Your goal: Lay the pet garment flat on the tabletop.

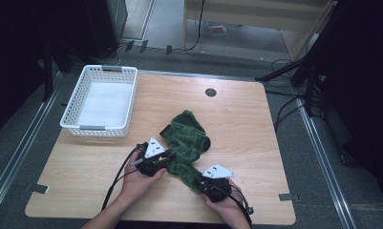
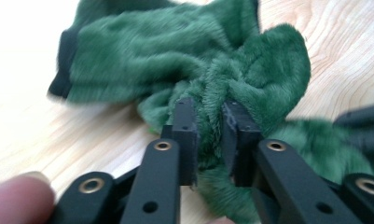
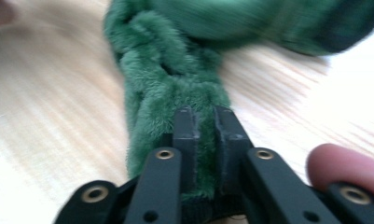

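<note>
A fuzzy dark green cloth [image 1: 186, 143] lies crumpled on the wooden table [image 1: 98, 176], stretched from the centre toward the front right. My left gripper [image 1: 169, 155] is shut on a bunched fold of the green cloth [image 2: 189, 60] at its left side, with pile squeezed between the jaws. My right gripper [image 1: 202, 183] is shut on the narrow twisted end of the green cloth [image 3: 161, 65] near the table's front. In the left gripper view, my left gripper [image 2: 209, 119] has fur bulging between its pads. My right gripper [image 3: 204, 123] pinches a thin band of cloth.
A white perforated basket [image 1: 72, 112] stands at the table's back left. A small round dark grommet [image 1: 210, 92] sits in the tabletop at the back. Cables and dark stands crowd the floor on the right beyond the table edge.
</note>
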{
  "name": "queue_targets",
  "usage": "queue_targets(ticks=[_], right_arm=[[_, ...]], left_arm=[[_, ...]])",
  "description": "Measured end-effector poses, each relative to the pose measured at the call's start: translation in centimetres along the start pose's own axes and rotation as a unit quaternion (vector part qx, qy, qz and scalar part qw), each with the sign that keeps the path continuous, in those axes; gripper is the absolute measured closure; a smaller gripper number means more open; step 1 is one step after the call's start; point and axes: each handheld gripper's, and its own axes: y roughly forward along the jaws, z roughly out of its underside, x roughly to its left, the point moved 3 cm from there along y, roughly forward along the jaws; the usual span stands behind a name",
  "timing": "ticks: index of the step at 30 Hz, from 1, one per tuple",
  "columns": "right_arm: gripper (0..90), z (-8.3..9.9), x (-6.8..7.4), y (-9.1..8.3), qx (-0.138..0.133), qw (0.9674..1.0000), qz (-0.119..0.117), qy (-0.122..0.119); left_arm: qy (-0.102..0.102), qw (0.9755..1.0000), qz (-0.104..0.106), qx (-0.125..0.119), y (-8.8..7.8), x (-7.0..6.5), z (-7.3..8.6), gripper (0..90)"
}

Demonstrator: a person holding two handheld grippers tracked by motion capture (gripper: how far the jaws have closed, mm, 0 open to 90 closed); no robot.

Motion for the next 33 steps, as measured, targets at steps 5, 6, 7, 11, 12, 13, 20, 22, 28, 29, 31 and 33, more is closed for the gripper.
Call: queue_targets(ticks=[5,6,7,11,12,13,20,22,28,29,31,33], right_arm=[[84.0,-0.4,-1.0,0.1,0.000,0.9996,0.023,0.018],[84.0,-0.4,-1.0,0.2,0.002,0.9995,0.026,0.019],[83.7,-0.4,-1.1,0.2,0.001,0.9995,0.026,0.018],[82.0,-0.5,-0.9,0.2,-0.003,0.9998,0.011,0.014],[81.6,-0.5,-0.8,0.2,-0.004,0.9999,0.011,0.012],[81.6,-0.5,-0.8,0.2,-0.004,0.9999,0.011,0.012],[79.6,-0.1,-0.2,0.4,-0.006,0.9996,0.016,0.020],[79.8,-0.1,0.0,0.4,-0.006,0.9996,0.014,0.025],[80.2,0.0,0.1,0.3,-0.004,0.9995,0.017,0.027],[80.2,0.0,0.1,0.3,-0.003,0.9994,0.018,0.028],[80.2,-0.1,0.0,0.3,-0.001,0.9994,0.019,0.028],[80.4,-0.1,-0.1,0.3,0.001,0.9994,0.020,0.028]], left_arm=[[-0.065,0.9973,-0.030,0.018,-1.8,3.0,1.6,71.4],[-0.084,0.9954,-0.042,0.017,-2.2,3.6,1.9,68.9],[-0.103,0.9936,-0.044,0.014,-2.6,4.1,2.1,66.4],[-0.108,0.9933,-0.032,-0.026,-3.3,3.7,1.1,51.6],[-0.103,0.9940,-0.022,-0.031,-3.2,3.3,0.7,48.3],[-0.103,0.9940,-0.022,-0.031,-3.2,3.3,0.7,45.6],[0.045,0.9971,-0.050,-0.035,0.4,-2.8,-2.7,28.6],[0.071,0.9962,-0.051,-0.009,1.6,-3.4,-2.4,26.5],[0.057,0.9969,-0.050,-0.022,1.2,-1.9,-1.7,65.1],[0.051,0.9975,-0.039,-0.028,0.6,-1.5,-1.7,68.6],[0.025,0.9990,-0.016,-0.032,-0.5,-0.6,-1.7,70.2],[-0.014,0.9995,0.015,-0.025,-1.6,0.7,-1.2,69.8]])
